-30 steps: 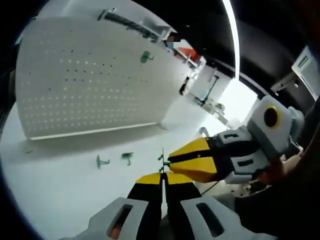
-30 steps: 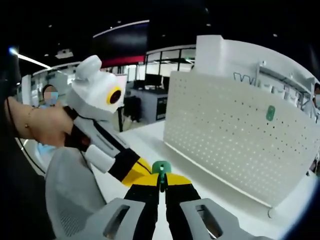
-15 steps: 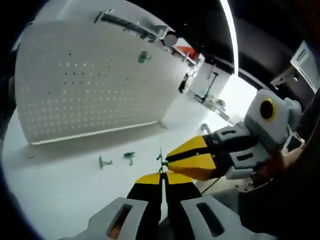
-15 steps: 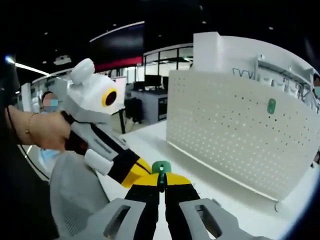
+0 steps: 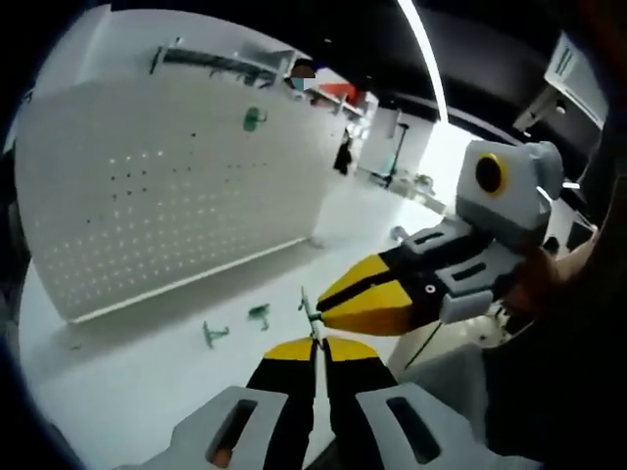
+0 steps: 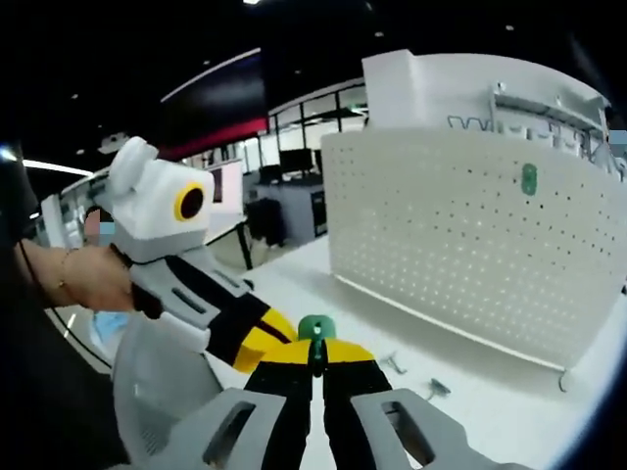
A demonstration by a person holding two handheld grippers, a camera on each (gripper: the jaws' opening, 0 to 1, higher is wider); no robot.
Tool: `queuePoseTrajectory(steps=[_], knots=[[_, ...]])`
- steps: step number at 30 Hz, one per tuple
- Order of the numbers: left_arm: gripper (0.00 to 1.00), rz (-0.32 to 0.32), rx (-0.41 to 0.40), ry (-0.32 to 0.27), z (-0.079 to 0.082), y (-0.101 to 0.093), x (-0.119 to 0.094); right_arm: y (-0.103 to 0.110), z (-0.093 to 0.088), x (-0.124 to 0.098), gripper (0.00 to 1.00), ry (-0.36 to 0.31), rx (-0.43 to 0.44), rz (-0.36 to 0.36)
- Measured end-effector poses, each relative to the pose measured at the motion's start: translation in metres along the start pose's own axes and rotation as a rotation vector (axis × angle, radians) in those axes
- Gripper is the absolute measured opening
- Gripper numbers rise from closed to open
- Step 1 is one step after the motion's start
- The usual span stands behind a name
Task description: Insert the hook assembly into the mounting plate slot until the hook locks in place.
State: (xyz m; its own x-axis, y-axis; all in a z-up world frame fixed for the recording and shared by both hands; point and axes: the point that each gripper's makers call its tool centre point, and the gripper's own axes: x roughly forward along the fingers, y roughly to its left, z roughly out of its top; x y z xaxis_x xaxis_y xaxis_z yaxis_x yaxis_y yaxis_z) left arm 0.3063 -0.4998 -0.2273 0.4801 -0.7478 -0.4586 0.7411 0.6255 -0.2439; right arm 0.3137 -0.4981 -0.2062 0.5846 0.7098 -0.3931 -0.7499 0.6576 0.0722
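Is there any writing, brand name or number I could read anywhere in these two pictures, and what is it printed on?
Dark lettering on the white wall panel above the pegboard, in the right gripper view: too blurred and too cut off to read.
A sign with dark marks at the upper right of the left gripper view: too blurred to read.
No text can be made out on the left gripper, the right gripper or the green piece that it holds.

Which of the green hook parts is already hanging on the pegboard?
The green hook high on the white pegboard; two other green hooks lie loose on the table, and one sits clamped in the right claw.
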Motion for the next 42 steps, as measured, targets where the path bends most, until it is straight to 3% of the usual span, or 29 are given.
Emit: queuePoseTrajectory(steps=[5,13,18,23,28,33,38,42], knots=[[0.03,0.002,0.034,-0.025,0.002,0.001,-0.006,0.003,0.005,0.001,0.00,-0.011,0.007,0.009],[0.08,-0.012,0.001,-0.061,0.006,-0.002,-0.009,0.005,0.008,0.000,0.00,-0.025,0.013,0.013],[0.18,0.010,-0.016,-0.052,0.003,0.001,-0.008,0.000,0.009,-0.002,0.00,-0.035,0.010,-0.003],[0.34,0.030,-0.030,-0.082,0.007,0.002,-0.012,-0.006,0.009,-0.004,0.00,-0.040,0.021,-0.021],[0.37,0.042,-0.022,-0.099,0.012,0.001,-0.017,-0.009,0.010,-0.006,0.00,-0.046,0.029,-0.029],[0.48,0.038,-0.021,-0.124,0.016,-0.004,-0.020,-0.010,0.009,-0.005,0.00,-0.045,0.026,-0.028],[0.69,0.046,-0.010,-0.142,0.018,-0.006,-0.019,-0.009,0.011,-0.005,0.00,-0.050,0.031,-0.027],[0.75,0.033,-0.010,-0.147,0.018,-0.011,-0.019,-0.010,0.012,-0.004,0.00,-0.052,0.029,-0.029]])
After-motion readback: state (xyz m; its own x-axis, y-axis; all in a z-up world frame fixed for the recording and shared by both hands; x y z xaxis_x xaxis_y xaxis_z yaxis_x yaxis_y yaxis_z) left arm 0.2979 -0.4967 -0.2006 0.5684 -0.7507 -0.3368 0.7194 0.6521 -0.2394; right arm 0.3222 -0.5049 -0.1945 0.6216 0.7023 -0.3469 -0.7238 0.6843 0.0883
